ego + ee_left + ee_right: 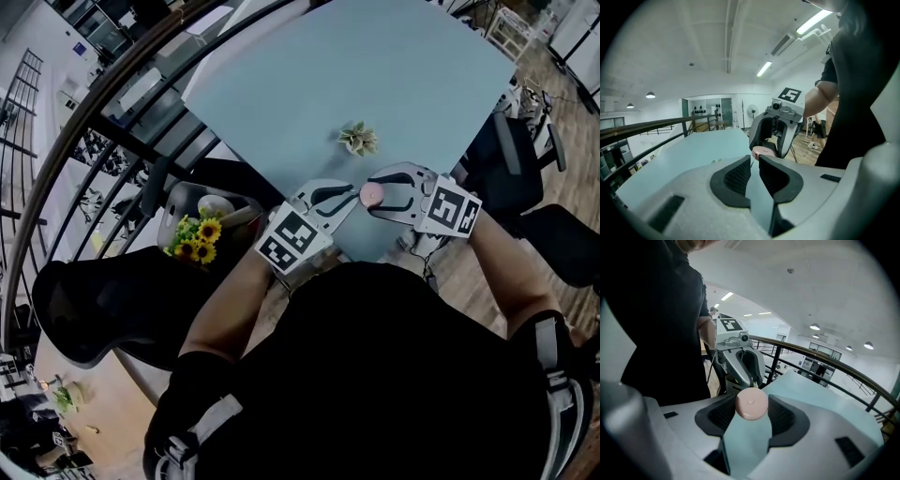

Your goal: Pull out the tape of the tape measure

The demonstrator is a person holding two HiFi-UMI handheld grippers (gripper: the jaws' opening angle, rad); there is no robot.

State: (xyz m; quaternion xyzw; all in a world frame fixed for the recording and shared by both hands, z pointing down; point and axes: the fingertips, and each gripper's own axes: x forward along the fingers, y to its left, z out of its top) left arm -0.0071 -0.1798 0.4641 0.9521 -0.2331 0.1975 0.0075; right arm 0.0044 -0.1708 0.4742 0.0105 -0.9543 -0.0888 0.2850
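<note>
there are two tools in the person's hands, held close together above the near edge of one pale blue bench (375,75), tips facing each other. the right tool (380,195) is clenched on the one tape measure (372,194), a small round pink case; in the right gripper view the case sits between the two dark pads, flat face toward the camera, and both pads touch its sides. the left tool (349,199) is just beside the case. its two jaws stand a little apart with a narrow gap, so it is released. in the left gripper view a thin strip, the tape (751,160), runs from the pink case into this gap, but the pads do not press on it. farther on the bench stands one small green plant (358,139), well apart from the tools. beside the bench, at the left, is one bunch of yellow sunflowers (195,239) in a grey container.
</note>
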